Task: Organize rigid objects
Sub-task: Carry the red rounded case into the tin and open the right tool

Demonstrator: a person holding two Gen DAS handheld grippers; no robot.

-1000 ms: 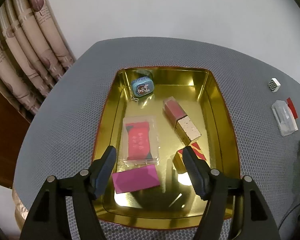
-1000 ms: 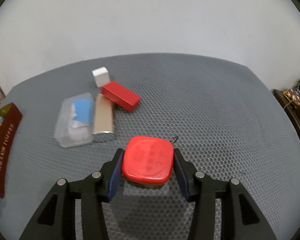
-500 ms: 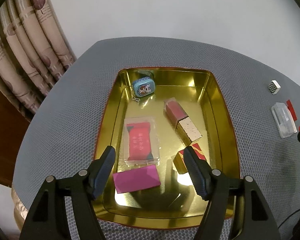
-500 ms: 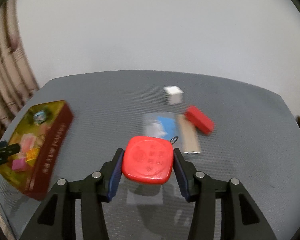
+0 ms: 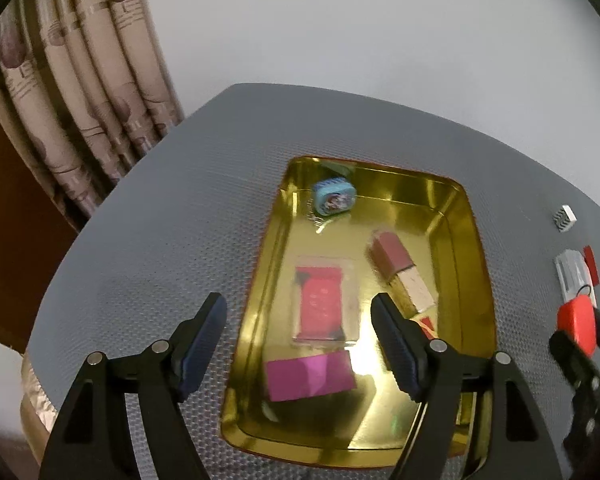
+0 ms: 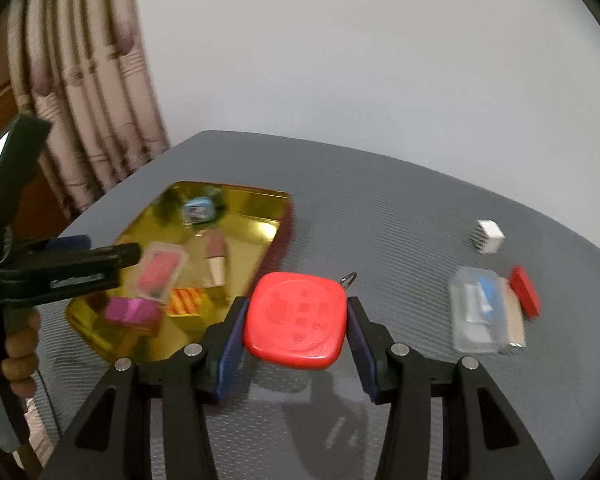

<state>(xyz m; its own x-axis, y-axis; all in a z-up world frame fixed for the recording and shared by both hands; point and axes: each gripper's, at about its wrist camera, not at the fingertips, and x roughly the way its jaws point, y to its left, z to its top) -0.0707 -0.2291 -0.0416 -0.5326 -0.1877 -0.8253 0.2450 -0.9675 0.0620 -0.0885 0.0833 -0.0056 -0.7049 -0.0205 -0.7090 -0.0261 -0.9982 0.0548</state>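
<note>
My right gripper [image 6: 294,322] is shut on a red square tin [image 6: 296,318] with a key ring and holds it above the grey table, right of the gold tray [image 6: 272,236]. The tin also shows in the left wrist view [image 5: 577,322]. My left gripper [image 5: 298,346] is open and empty, over the tray's [image 5: 476,240] near left part. In the tray lie a blue tin [image 5: 334,197], a clear case with a red card [image 5: 322,304], a magenta box [image 5: 310,376] and a red-and-gold box [image 5: 402,276].
On the table to the right lie a white cube [image 6: 489,235], a clear case with blue inside [image 6: 476,308], a beige bar [image 6: 514,320] and a red box [image 6: 525,290]. Curtains [image 5: 72,80] hang at the left. The wall stands behind.
My right gripper has swung left with the red tin, bringing the tray into its view. My left gripper has shifted left, so the tray sits further right in its view.
</note>
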